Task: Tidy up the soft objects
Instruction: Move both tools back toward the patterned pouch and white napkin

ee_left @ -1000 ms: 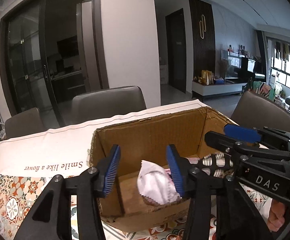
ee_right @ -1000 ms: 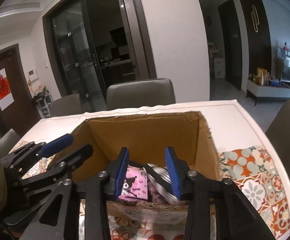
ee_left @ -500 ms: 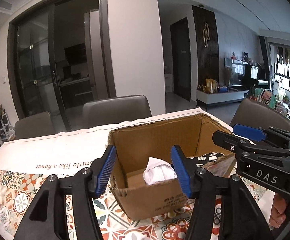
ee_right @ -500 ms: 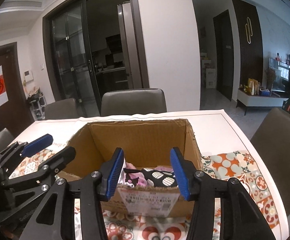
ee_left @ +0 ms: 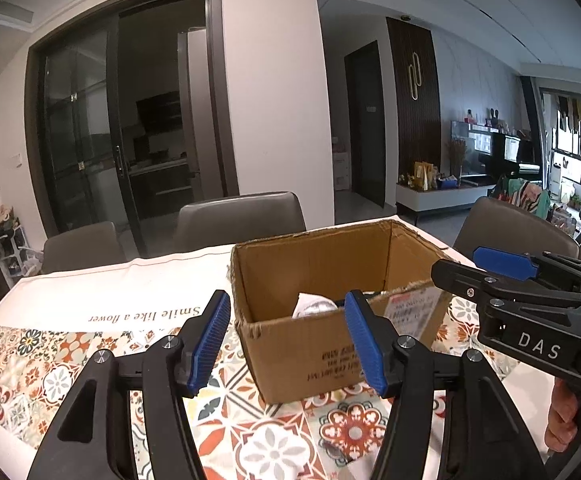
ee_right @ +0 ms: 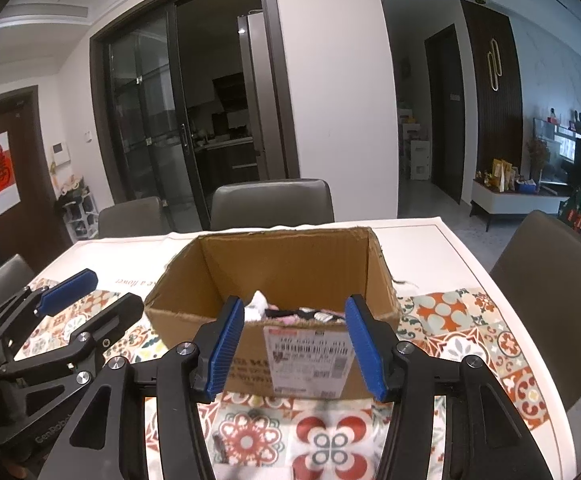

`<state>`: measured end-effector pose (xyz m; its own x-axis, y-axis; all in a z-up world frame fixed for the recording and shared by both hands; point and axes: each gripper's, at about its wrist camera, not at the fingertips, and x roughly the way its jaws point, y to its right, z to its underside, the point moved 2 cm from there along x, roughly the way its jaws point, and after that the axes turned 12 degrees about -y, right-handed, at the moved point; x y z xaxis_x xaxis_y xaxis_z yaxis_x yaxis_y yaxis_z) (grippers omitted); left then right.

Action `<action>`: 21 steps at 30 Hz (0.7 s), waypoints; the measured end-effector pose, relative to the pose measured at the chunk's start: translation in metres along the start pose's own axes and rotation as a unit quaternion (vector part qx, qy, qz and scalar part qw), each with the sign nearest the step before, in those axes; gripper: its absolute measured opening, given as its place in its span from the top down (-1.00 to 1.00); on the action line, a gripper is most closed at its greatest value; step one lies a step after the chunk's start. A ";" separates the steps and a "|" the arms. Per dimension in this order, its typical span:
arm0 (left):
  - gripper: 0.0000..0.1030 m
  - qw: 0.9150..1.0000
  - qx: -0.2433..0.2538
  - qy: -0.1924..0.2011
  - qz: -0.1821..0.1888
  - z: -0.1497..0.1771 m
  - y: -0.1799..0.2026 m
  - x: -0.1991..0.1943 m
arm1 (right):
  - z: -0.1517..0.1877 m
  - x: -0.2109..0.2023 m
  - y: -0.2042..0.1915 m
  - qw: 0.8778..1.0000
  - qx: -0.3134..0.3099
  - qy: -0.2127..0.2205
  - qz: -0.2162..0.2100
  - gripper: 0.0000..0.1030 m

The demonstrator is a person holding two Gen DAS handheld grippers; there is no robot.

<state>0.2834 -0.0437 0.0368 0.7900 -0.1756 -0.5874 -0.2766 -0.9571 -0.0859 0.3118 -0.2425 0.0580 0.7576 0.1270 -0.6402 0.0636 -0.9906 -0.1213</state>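
Observation:
An open cardboard box (ee_left: 310,264) (ee_right: 290,264) stands on the patterned tablecloth (ee_left: 50,364). A white crumpled soft item (ee_left: 310,306) (ee_right: 256,304) pokes up inside it, beside pink and black-and-white soft pieces (ee_right: 306,314). My left gripper (ee_left: 286,320) is open in front of the box's near wall and holds nothing. My right gripper (ee_right: 294,320) hangs before the labelled wall, jaws opening and empty. Each gripper also shows in the other's view: the right gripper (ee_left: 510,276) beside the box's right corner, the left gripper (ee_right: 70,300) at its left.
Grey chairs (ee_right: 272,204) (ee_left: 514,228) stand along the table's far and right sides. White cloth with printed words (ee_left: 146,314) covers the table behind the box. A person's hand (ee_left: 574,416) grips the right tool's handle.
Both grippers have drawn back out of the box and risen a little, jaws wider. The white item and the pink and black pieces stay in the box.

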 end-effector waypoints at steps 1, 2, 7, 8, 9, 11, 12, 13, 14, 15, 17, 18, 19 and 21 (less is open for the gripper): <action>-0.14 1.000 0.000 -0.001 -0.001 0.003 0.000 -0.002 | 0.003 -0.002 -0.001 1.000 -0.001 -0.001 0.000 -0.06; -0.14 1.000 0.000 -0.001 -0.002 0.006 0.000 -0.005 | 0.007 -0.005 -0.001 1.000 -0.001 -0.002 0.000 -0.06; -0.16 1.000 -0.007 -0.006 -0.002 0.019 -0.002 -0.015 | 0.020 -0.013 -0.005 1.000 0.003 -0.008 -0.003 -0.06; -0.16 1.000 -0.007 -0.008 -0.003 0.022 -0.002 -0.017 | 0.023 -0.015 -0.006 1.000 0.003 -0.010 -0.002 -0.06; -0.16 1.000 -0.008 -0.010 -0.003 0.025 -0.002 -0.018 | 0.025 -0.017 -0.006 1.000 0.002 -0.009 -0.002 -0.06; -0.16 1.000 -0.009 -0.015 -0.003 0.030 -0.002 -0.020 | 0.030 -0.022 -0.009 1.000 0.000 -0.008 0.004 -0.06; -0.16 1.000 -0.010 -0.017 -0.003 0.033 -0.002 -0.022 | 0.033 -0.024 -0.010 1.000 -0.001 -0.009 0.005 -0.06; -0.17 1.000 -0.011 -0.019 -0.003 0.036 -0.002 -0.023 | 0.036 -0.026 -0.011 1.000 -0.002 -0.008 0.006 -0.06; -0.17 1.000 -0.010 -0.020 -0.003 0.040 -0.001 -0.026 | 0.038 -0.027 -0.012 1.000 -0.003 -0.008 0.006 -0.06; -0.18 1.000 -0.010 -0.022 -0.003 0.042 -0.001 -0.027 | 0.041 -0.029 -0.013 1.000 -0.004 -0.009 0.008 -0.06; -0.19 1.000 -0.010 -0.026 -0.003 0.048 -0.001 -0.029 | 0.047 -0.033 -0.013 1.000 -0.005 -0.009 0.010 -0.06; -0.19 1.000 -0.010 -0.029 -0.003 0.051 0.000 -0.030 | 0.050 -0.034 -0.014 1.000 -0.005 -0.011 0.011 -0.06; -0.19 0.999 -0.011 -0.032 -0.004 0.055 0.000 -0.031 | 0.052 -0.034 -0.014 1.000 -0.004 -0.012 0.011 -0.06; -0.19 0.999 -0.013 -0.036 -0.006 0.062 0.000 -0.033 | 0.059 -0.035 -0.015 1.000 -0.004 -0.017 0.011 -0.06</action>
<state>0.2233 -0.0234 0.0061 0.7521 -0.1482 -0.6422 -0.2529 -0.9647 -0.0736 0.2462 -0.2296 0.0380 0.7367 0.1071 -0.6677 0.0523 -0.9934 -0.1017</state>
